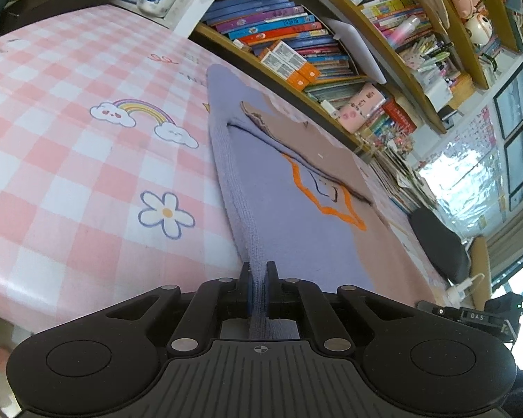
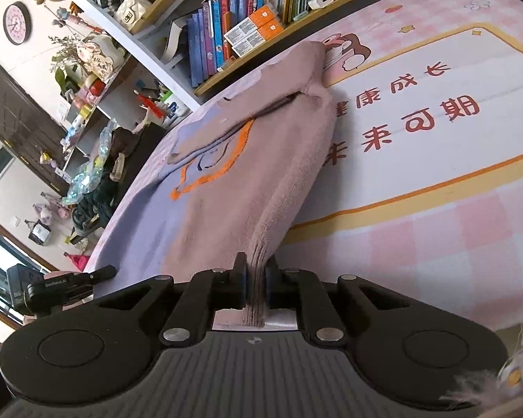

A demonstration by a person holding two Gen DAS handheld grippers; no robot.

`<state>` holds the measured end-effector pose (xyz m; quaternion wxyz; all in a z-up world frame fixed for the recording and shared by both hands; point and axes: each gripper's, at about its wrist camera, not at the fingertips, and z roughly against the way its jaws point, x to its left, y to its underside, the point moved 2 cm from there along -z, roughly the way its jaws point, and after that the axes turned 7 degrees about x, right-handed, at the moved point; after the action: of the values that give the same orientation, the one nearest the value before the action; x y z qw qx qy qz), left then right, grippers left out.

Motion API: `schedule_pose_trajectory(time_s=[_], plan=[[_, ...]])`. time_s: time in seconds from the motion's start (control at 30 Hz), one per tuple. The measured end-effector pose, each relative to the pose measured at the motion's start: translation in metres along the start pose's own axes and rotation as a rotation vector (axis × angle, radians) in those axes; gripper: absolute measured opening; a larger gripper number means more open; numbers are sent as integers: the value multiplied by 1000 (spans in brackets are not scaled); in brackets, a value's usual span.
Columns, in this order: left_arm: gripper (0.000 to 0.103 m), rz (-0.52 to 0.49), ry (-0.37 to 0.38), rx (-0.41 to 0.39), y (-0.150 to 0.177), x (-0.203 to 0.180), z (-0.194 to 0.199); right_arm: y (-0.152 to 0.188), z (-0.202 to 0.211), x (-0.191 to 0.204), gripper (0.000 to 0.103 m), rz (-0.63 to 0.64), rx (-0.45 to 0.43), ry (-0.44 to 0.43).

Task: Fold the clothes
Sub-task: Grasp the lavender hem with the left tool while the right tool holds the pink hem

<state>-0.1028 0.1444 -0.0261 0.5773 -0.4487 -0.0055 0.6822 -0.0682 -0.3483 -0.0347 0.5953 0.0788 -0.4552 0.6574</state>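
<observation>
Both tongs, left [image 1: 258,278] and right [image 2: 255,273], hide the sweater's [image 1: 289,230] pinched hem.

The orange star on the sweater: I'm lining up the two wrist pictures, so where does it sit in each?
Left wrist: the orange star sits right of centre, on the lilac part of the sweater.
Right wrist: the star sits left of centre, above the right gripper.
Shared landmark: the bookshelf behind the table.

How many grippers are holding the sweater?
2. The left gripper pinches the sweater's lilac edge; the right gripper pinches its pinkish edge.
</observation>
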Motion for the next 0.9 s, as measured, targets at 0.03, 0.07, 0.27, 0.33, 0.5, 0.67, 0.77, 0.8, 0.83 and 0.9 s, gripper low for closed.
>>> schedule_pose_trajectory(time_s=[0.03,0.07,0.27,0.33,0.5,0.67,0.77,0.8,0.83,0.9], plan=[[4,-1,8,3,2,0,2,2,4,1,9,1,1,-9],[4,2,20,5,4,0,6,4,8,2,9,2,2,-21],[4,87,168,-44,12,4,23,12,31,12,9,3,-30,-110],[4,125,241,-86,5,3,29,6,39,18,8,9,-76,-159],[4,136,380,-216,-26,-12,41,-32,55,34,7,48,-225,-218],[5,137,434,-331,-76,-22,35,-84,49,38,7,60,-344,-203],[5,151,434,-369,-104,-23,18,-118,36,37,7,40,-387,-200],[5,159,429,-373,-111,-22,10,-129,31,37,7,36,-397,-194],[5,159,421,-373,-120,-22,2,-140,24,37,7,32,-402,-172],[5,154,402,-376,-136,-22,-14,-159,9,37,7,27,-405,-108]])
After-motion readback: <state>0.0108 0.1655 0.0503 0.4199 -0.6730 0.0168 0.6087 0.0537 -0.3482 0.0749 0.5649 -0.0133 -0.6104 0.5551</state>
